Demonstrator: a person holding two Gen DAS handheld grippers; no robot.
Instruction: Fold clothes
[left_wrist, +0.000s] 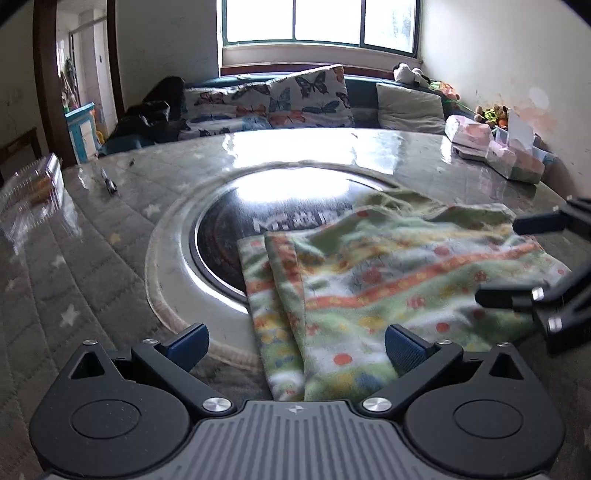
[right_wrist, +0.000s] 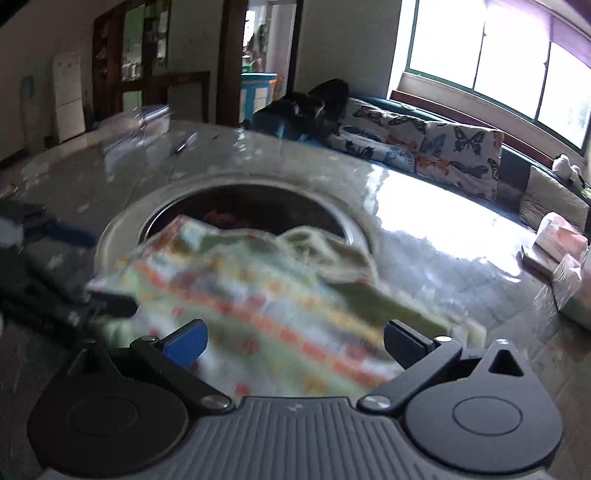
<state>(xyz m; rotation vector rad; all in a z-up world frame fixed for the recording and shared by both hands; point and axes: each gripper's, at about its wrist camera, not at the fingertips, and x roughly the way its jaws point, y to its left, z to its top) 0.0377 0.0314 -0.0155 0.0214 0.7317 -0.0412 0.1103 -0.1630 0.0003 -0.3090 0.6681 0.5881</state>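
Garment (left_wrist: 369, 280): a fleecy cloth, pale green with orange bands and small red, yellow and blue motifs; it lay folded in layers, two stacked edges showing at its 9 o'clock side in the left wrist view.
Garment place: on the table (left_wrist: 110, 266), its far part draped over the round inset (left_wrist: 236, 229) at the table's centre, its near part reaching under both claws.
Garment in right wrist view (right_wrist: 258, 306): blurred; a bunched, plain green hem rose at 1 o'clock.
Left gripper (left_wrist: 297, 345): claw spread wide, blue pads apart, nothing between them but the cloth's near edge lying below.
Right gripper (right_wrist: 295, 343): claw spread wide above the cloth, not pinching it; in the left wrist view its dark fingers (left_wrist: 506, 297) showed at 3 o'clock, apart.
Table surface: quilted grey cover with pale stars under a glossy clear sheet, glaring with window light.
Inset: dark glassy disc in a pale ring, with white lettering too blurred to read.
Pen (left_wrist: 109, 182): slim, dark, at 10 o'clock on the table.
Cushions (left_wrist: 306, 98): soft, butterfly-printed, at 12 o'clock beyond the table.
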